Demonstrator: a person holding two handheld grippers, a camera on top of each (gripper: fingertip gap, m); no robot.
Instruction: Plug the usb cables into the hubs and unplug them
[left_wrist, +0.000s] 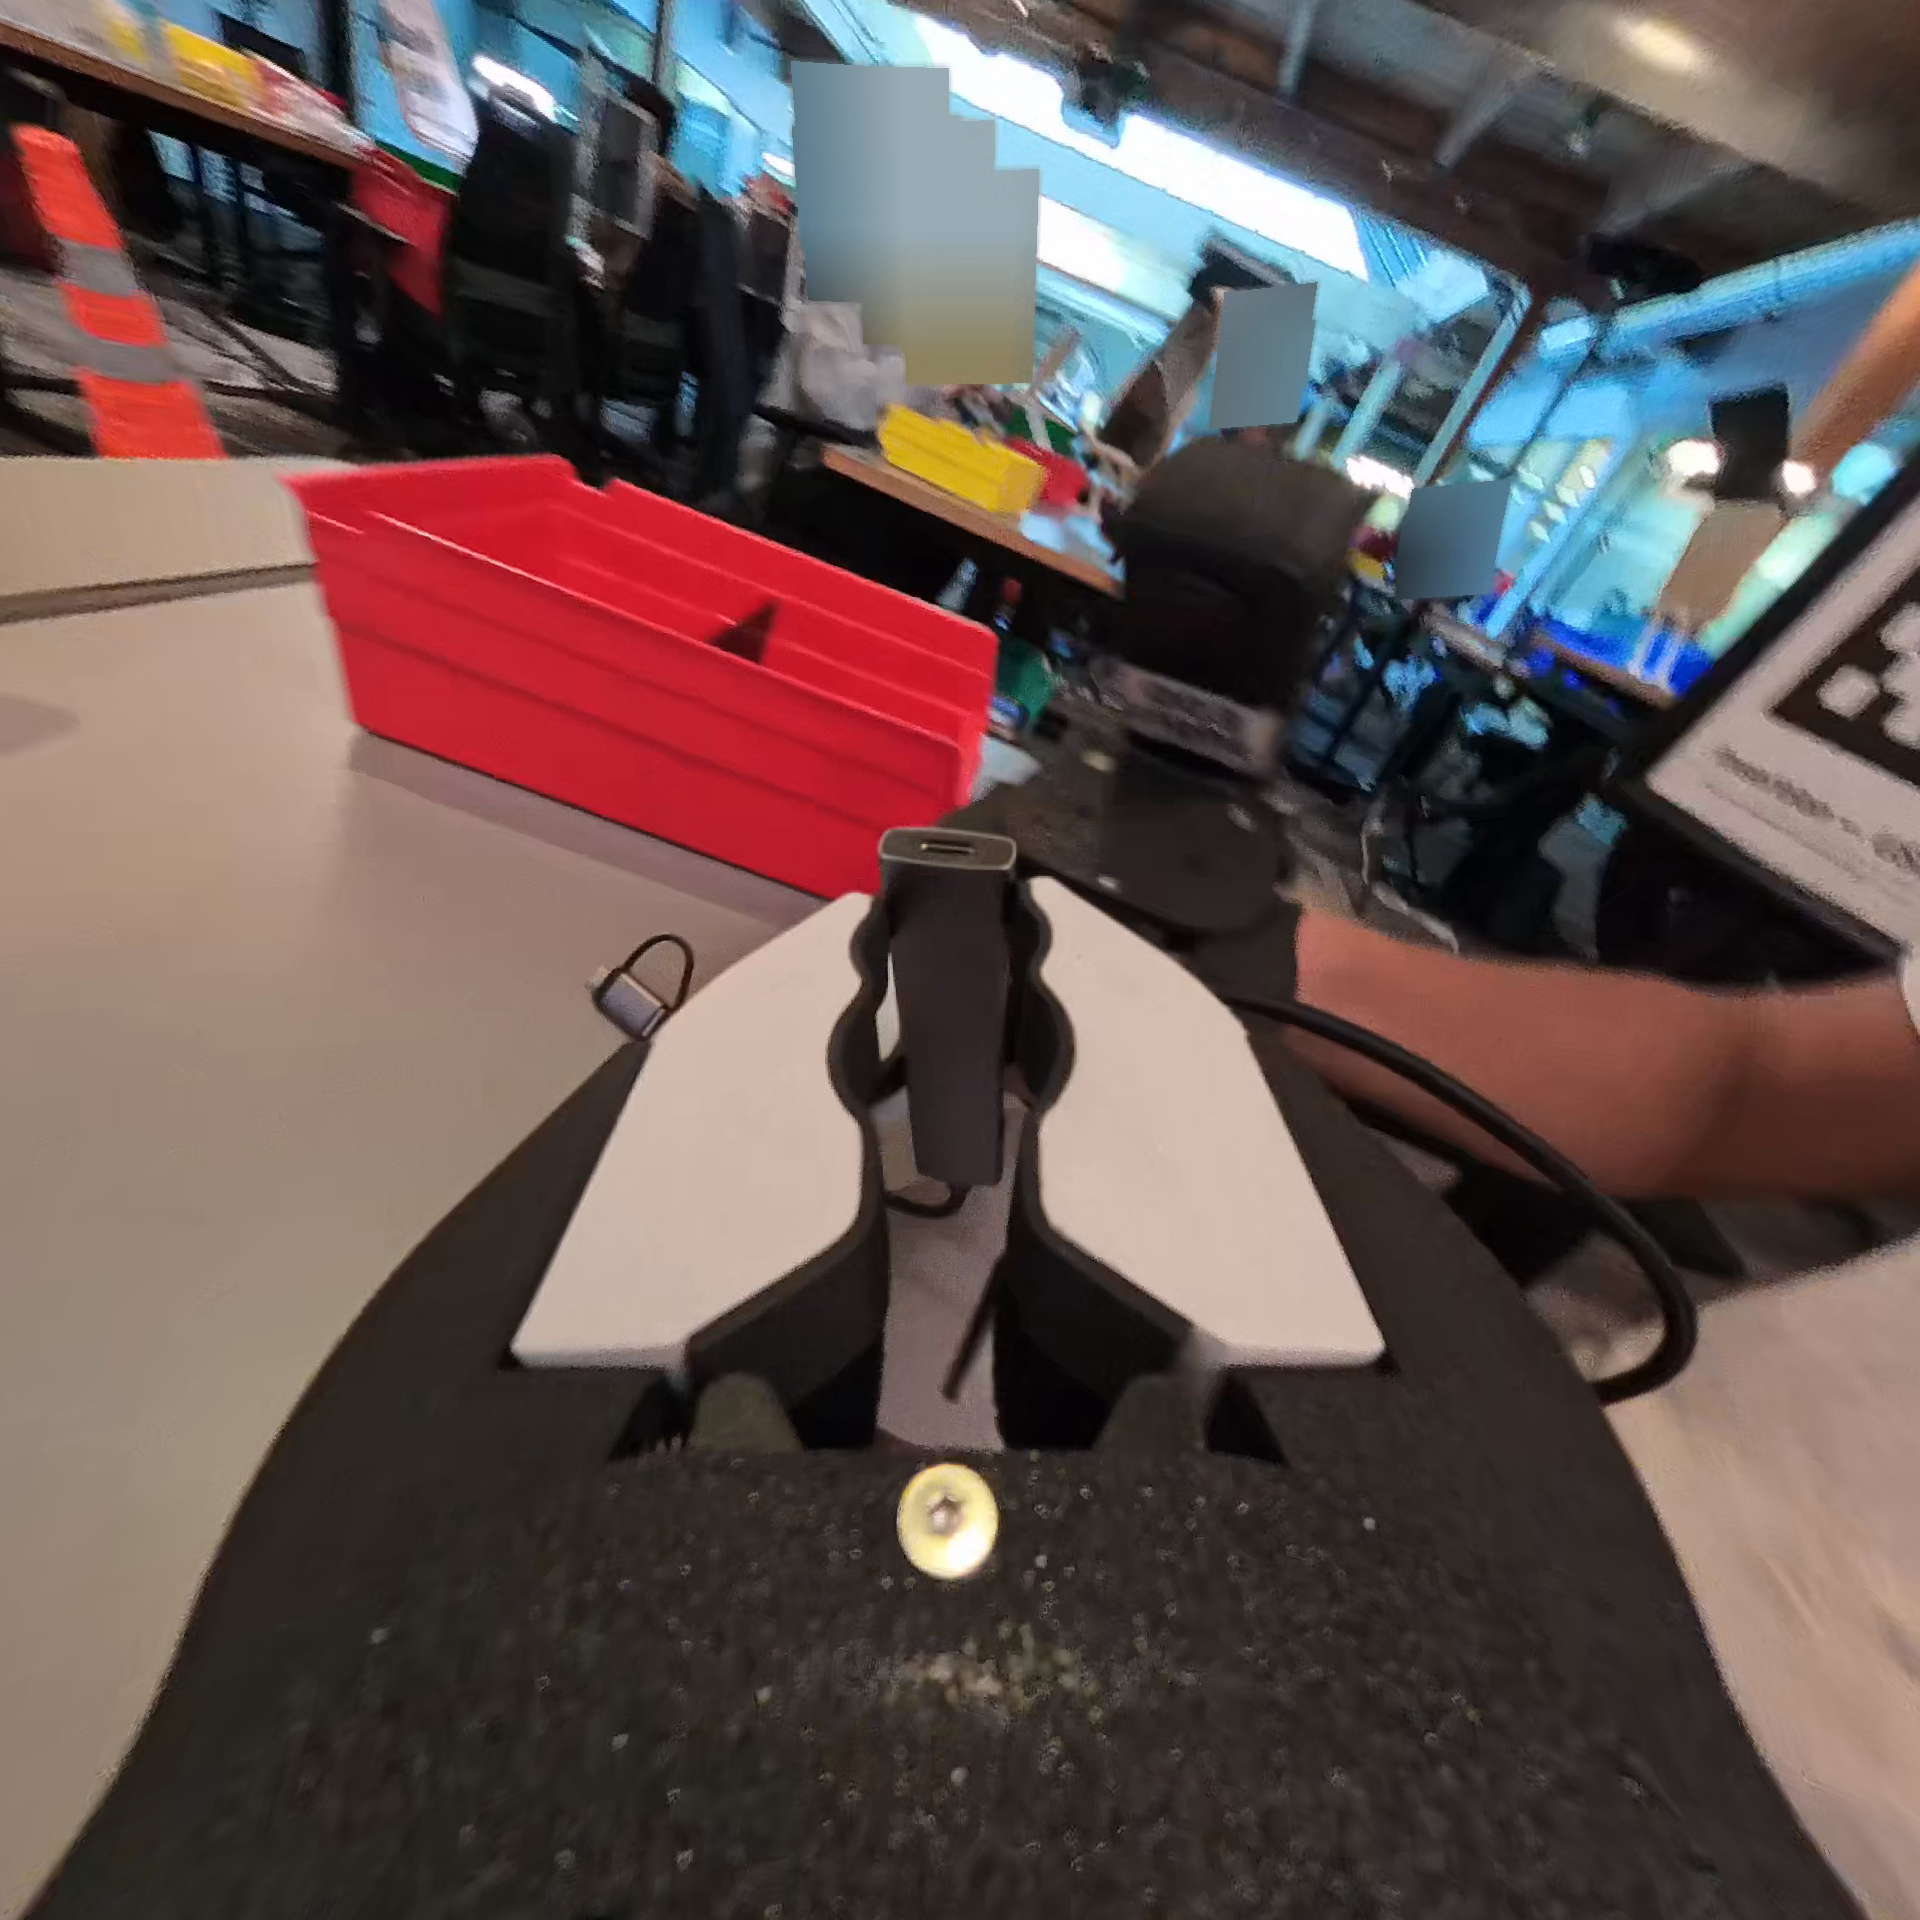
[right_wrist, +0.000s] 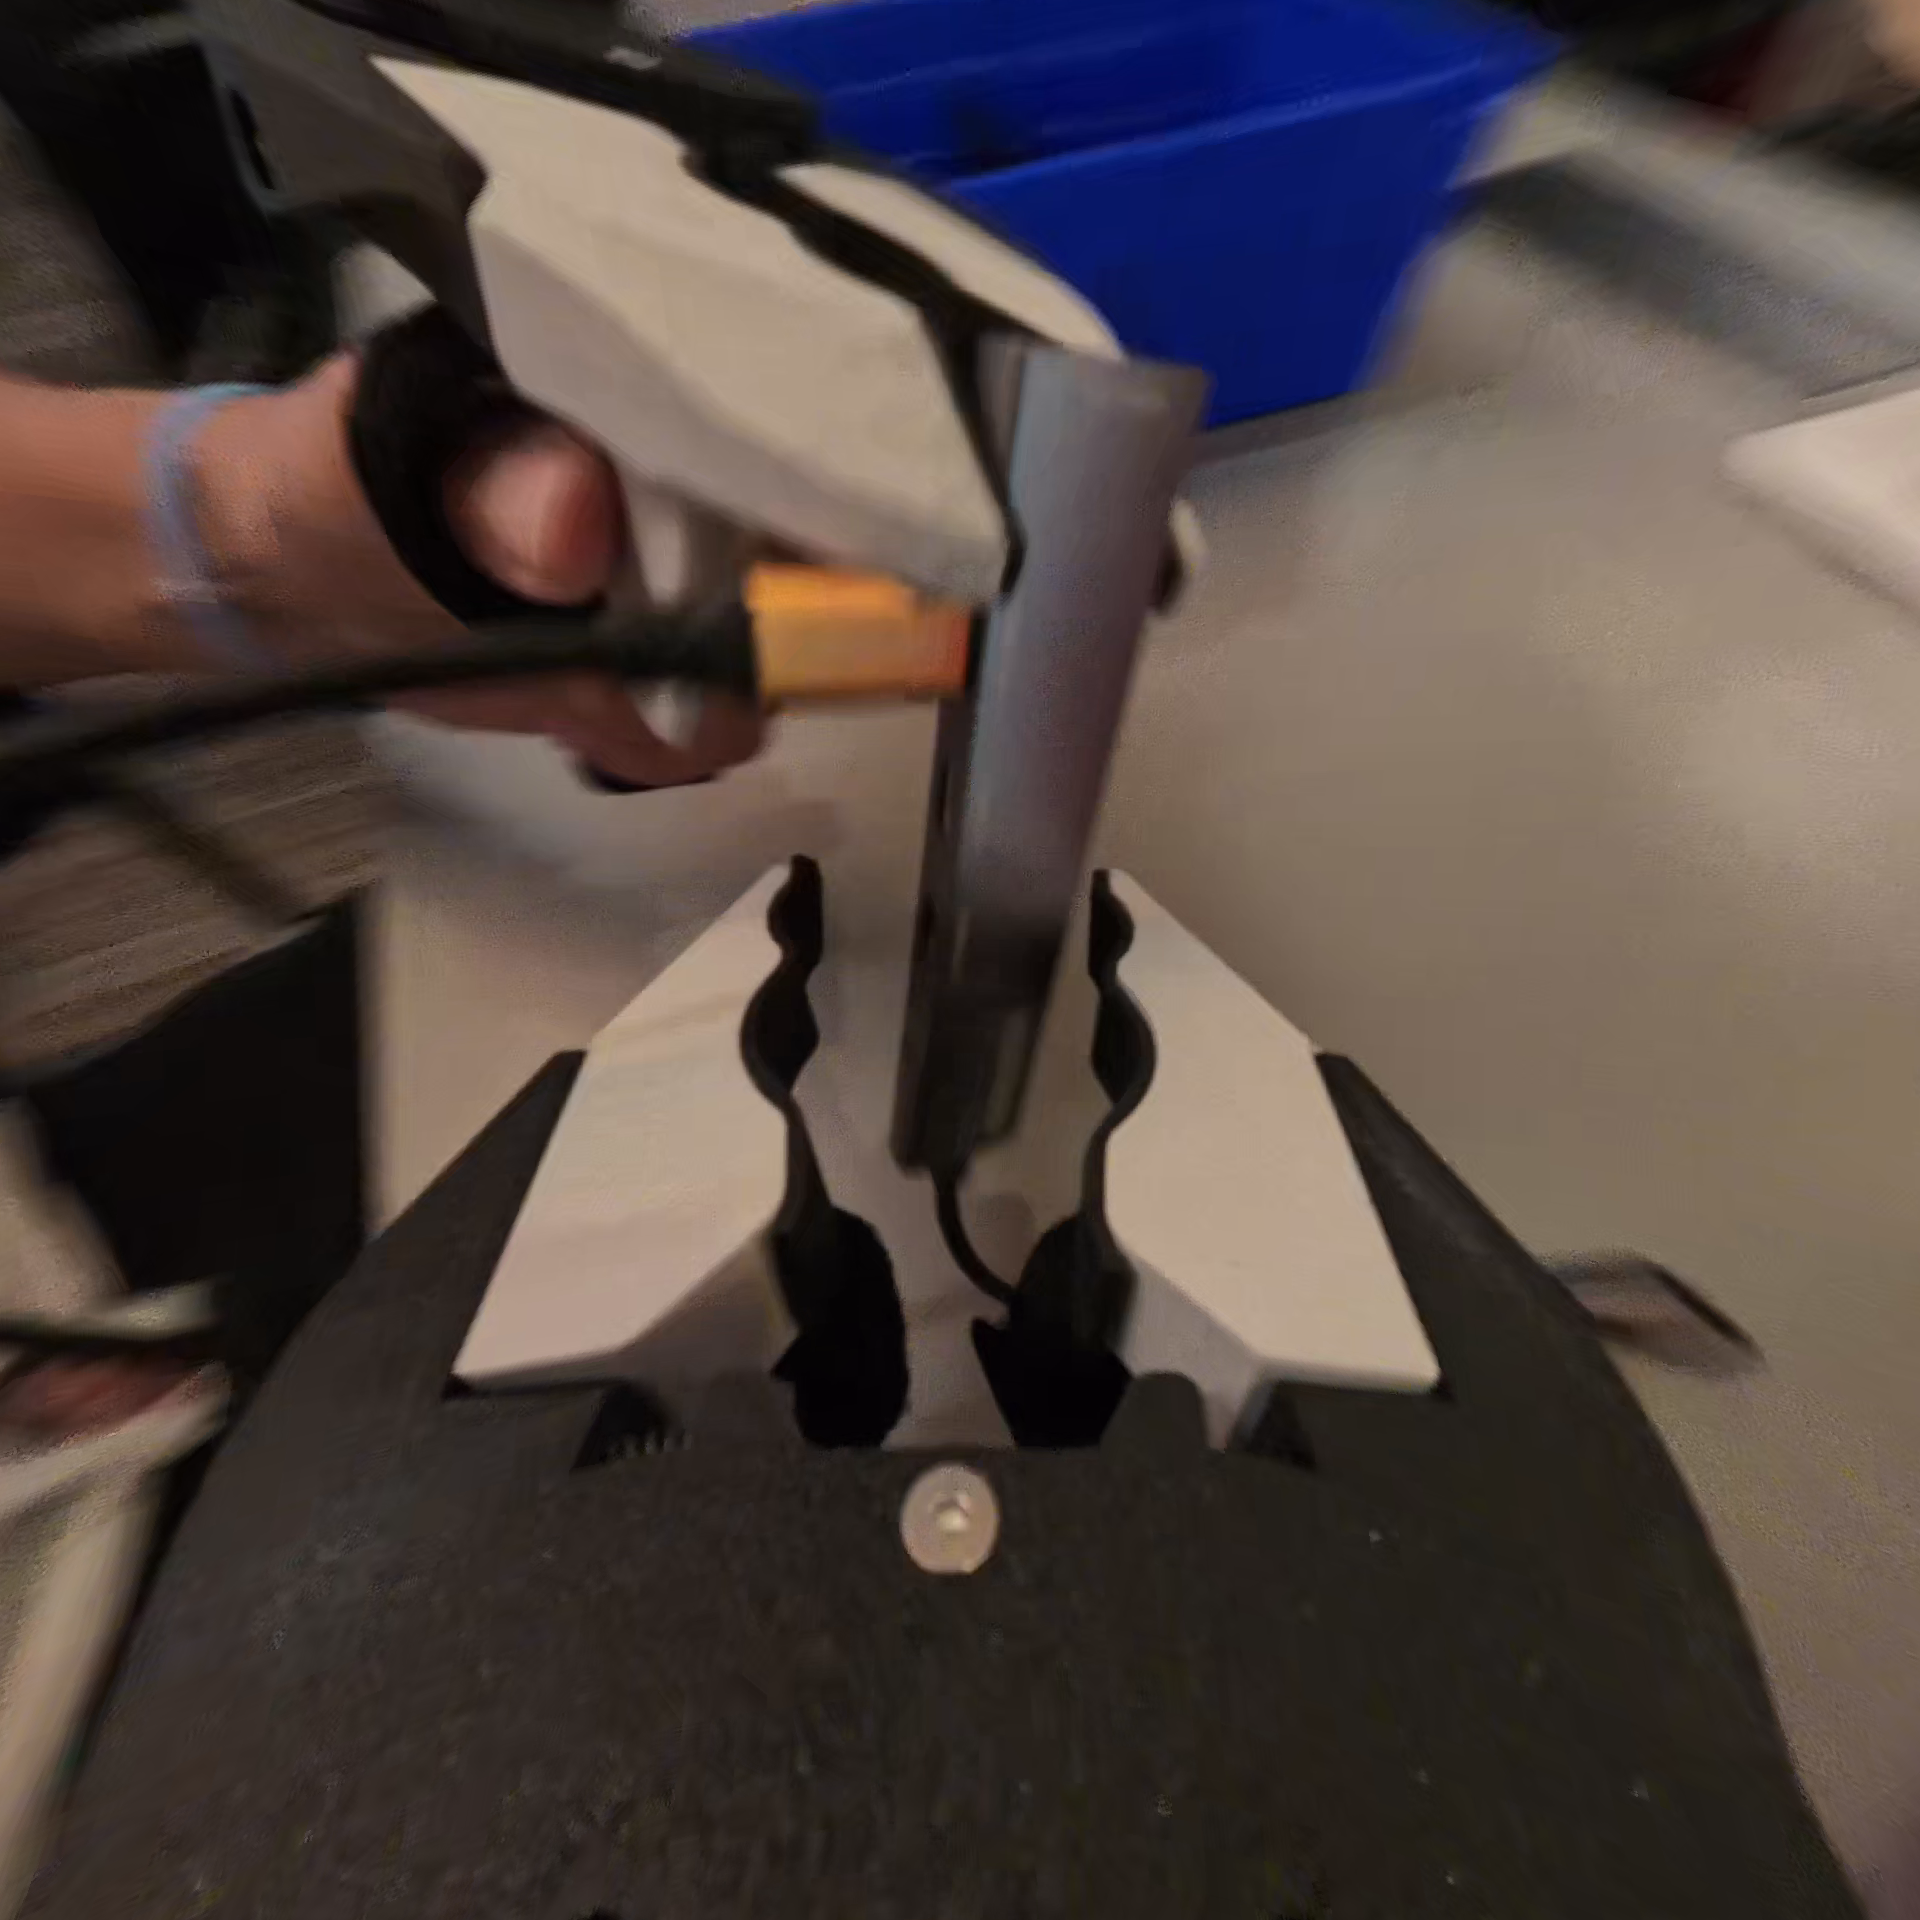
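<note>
Between the white fingers of the left gripper (left_wrist: 948, 997) a dark grey hub (left_wrist: 951, 1029) stands clamped, its slotted end pointing to twelve o'clock, beyond the fingertips. At ten o'clock from it a small grey adapter (left_wrist: 636, 1000) on a black loop lies on the pale table (left_wrist: 208, 935), and farther off in the same direction sits a red bin (left_wrist: 644, 665). A black cable (left_wrist: 1538, 1164) curves away at three o'clock, under a person's forearm (left_wrist: 1621, 1070). Seen from the right wrist, the right gripper (right_wrist: 951, 997) has its fingers apart, the hub's (right_wrist: 1039, 748) near end between them; whether it touches either finger cannot be told. An orange plug (right_wrist: 857, 636) sits in the hub's side at nine o'clock, and a blue bin (right_wrist: 1195, 187) stands at twelve
</note>
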